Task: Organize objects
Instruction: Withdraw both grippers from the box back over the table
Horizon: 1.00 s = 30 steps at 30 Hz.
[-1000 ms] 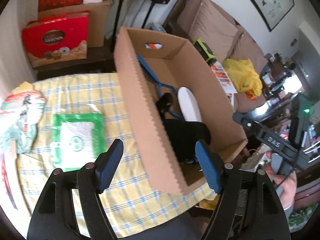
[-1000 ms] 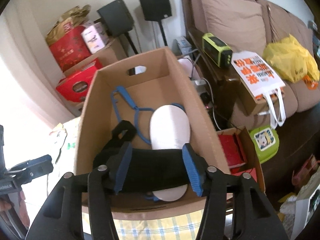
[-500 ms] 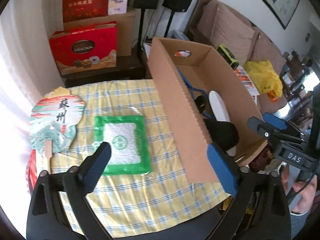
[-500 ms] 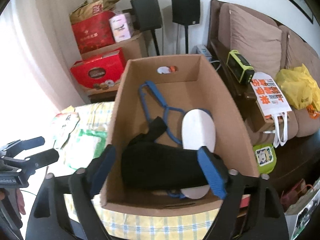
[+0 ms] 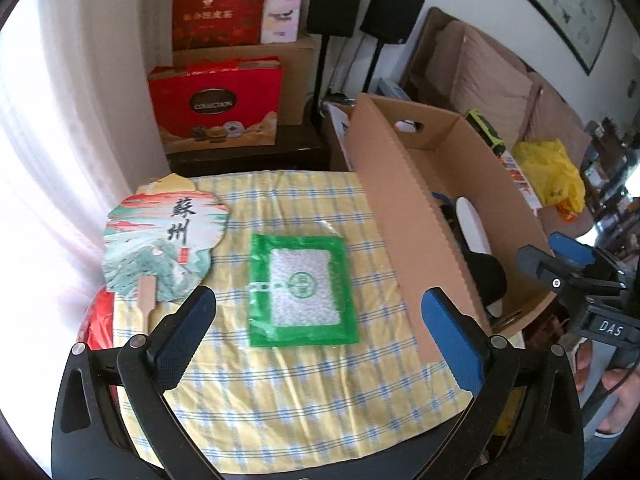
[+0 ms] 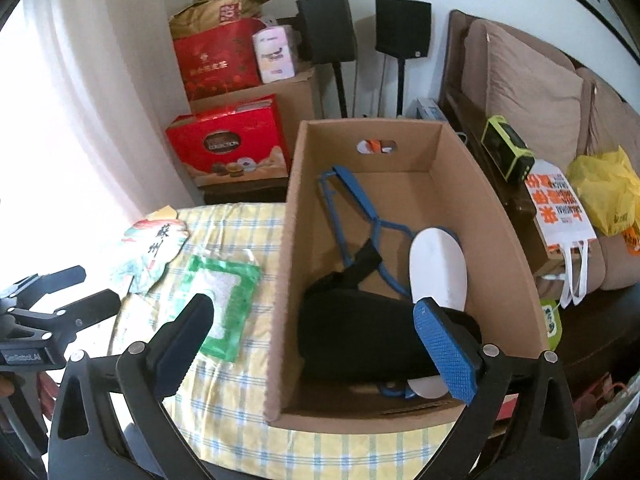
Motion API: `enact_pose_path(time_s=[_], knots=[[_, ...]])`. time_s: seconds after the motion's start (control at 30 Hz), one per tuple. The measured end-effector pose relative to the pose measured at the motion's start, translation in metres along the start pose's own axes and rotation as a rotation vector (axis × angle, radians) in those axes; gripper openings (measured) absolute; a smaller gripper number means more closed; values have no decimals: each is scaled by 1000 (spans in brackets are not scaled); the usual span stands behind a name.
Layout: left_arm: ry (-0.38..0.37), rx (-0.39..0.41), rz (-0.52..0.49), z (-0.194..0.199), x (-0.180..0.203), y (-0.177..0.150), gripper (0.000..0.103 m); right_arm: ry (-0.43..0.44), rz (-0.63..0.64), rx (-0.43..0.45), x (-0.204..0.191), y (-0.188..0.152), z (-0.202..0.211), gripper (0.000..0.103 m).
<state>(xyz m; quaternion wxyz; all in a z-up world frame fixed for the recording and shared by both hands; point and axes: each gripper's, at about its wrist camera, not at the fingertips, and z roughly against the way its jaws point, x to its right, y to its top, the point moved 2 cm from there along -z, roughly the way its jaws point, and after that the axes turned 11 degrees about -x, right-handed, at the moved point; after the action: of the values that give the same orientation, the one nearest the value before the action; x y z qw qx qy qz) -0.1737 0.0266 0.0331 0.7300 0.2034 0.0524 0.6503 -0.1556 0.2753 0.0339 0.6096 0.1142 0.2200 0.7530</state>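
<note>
A cardboard box (image 6: 400, 208) on the bench (image 5: 280, 380) already holds a black pouch (image 6: 360, 336), a blue hanger (image 6: 344, 200) and a white oval item (image 6: 438, 268). Left to pack, seemingly: a green packet (image 5: 300, 284) and a paper fan (image 5: 160, 240) on the yellow checked cloth. The left hand-held gripper (image 5: 316, 328) and right hand-held gripper (image 6: 316, 340) hover wide open, holding nothing. Behind are red gift boxes (image 5: 216, 104), 2 speakers (image 5: 360, 8) and a sofa (image 6: 528, 92).
</note>
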Motion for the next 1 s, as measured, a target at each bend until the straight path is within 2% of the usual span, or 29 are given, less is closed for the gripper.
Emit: enact_pose_path(time_s=[0.3, 0.7, 1.0], knots=[[35, 6, 55, 3, -39, -10, 103, 1, 41, 12, -30, 4, -3, 101], [-5, -26, 125, -17, -83, -19, 103, 41, 86, -15, -66, 6, -24, 101], [7, -44, 170, -36, -105, -26, 102, 62, 115, -53, -92, 4, -50, 98]])
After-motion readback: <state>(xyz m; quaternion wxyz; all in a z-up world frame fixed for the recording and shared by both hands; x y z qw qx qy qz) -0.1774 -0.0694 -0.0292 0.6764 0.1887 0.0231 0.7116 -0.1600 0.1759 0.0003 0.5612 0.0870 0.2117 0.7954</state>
